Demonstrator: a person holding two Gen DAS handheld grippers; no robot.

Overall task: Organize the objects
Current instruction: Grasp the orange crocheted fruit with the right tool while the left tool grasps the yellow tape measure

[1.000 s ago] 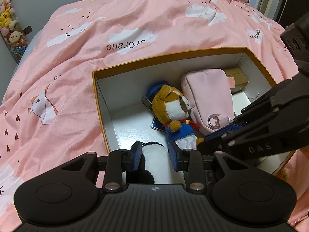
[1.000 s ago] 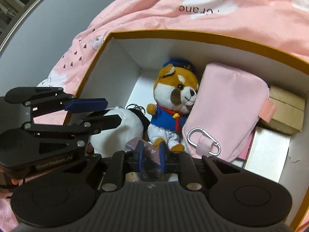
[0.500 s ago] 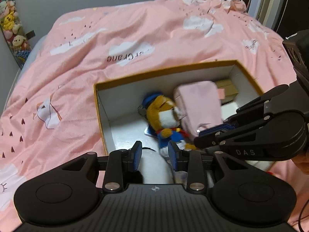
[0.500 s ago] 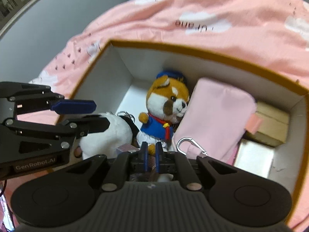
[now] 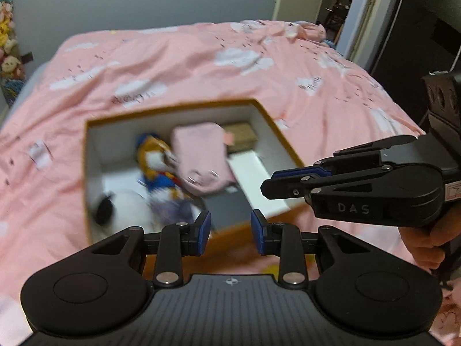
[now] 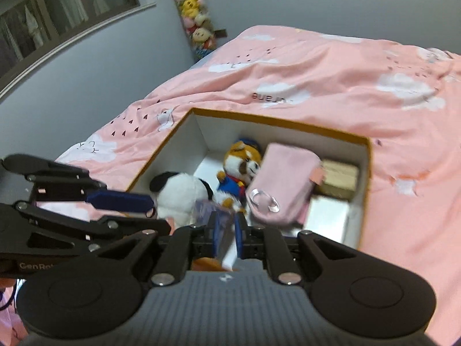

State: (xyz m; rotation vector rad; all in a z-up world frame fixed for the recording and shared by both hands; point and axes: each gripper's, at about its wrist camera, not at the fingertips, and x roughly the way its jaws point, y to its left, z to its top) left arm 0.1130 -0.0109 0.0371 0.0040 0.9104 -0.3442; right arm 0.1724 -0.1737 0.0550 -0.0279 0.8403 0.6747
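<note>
An open cardboard box [image 5: 268, 115] [image 6: 365, 141] with white inner walls lies on the pink bed. Inside lie a white and black plush [image 5: 126, 204] [image 6: 178, 190], an orange dog plush in blue [image 5: 157, 161] [image 6: 240, 164], a pink pouch with a carabiner [image 5: 201, 155] [image 6: 283, 181], a tan box [image 5: 240, 135] [image 6: 338, 176] and a small purple packet [image 6: 206, 209]. My left gripper [image 5: 230, 227] is open and empty above the box's near edge. My right gripper [image 6: 226, 235] is nearly closed and empty; it also shows in the left wrist view [image 5: 268, 186].
The pink cloud-print duvet [image 5: 201, 66] [image 6: 345, 86] covers the bed around the box. A column of small plush toys [image 6: 196, 20] hangs on the grey wall at the bed's far corner. A doorway [image 5: 331, 5] lies beyond the bed.
Both grippers have lifted up and back out of the box. The white plush that sat between my left fingers now lies in the box. My right gripper stayed nearly closed.
</note>
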